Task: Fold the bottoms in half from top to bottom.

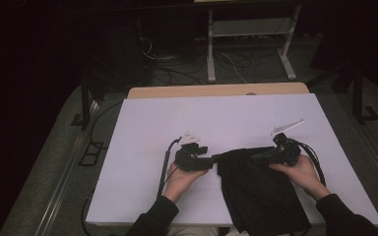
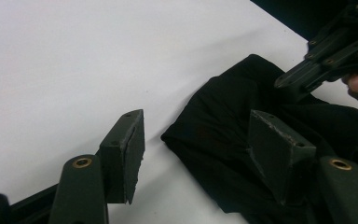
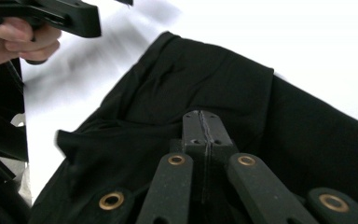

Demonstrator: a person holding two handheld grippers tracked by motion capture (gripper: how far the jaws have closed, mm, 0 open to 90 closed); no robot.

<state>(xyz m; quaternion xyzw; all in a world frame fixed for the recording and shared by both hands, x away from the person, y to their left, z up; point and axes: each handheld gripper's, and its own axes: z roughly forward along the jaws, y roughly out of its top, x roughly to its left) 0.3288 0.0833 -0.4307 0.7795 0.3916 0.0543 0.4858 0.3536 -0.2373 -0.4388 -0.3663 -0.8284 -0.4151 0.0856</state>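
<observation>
From above, a black cloth lies on the near right part of the white table, hanging over its near edge, with the left gripper at its left edge and the right gripper over its top. In the left gripper view the jaws stand spread, one on bare table, the other over the cloth, pressing nothing. In the right gripper view the jaws are pressed together over the cloth; whether a fold is caught between them is hard to tell.
</observation>
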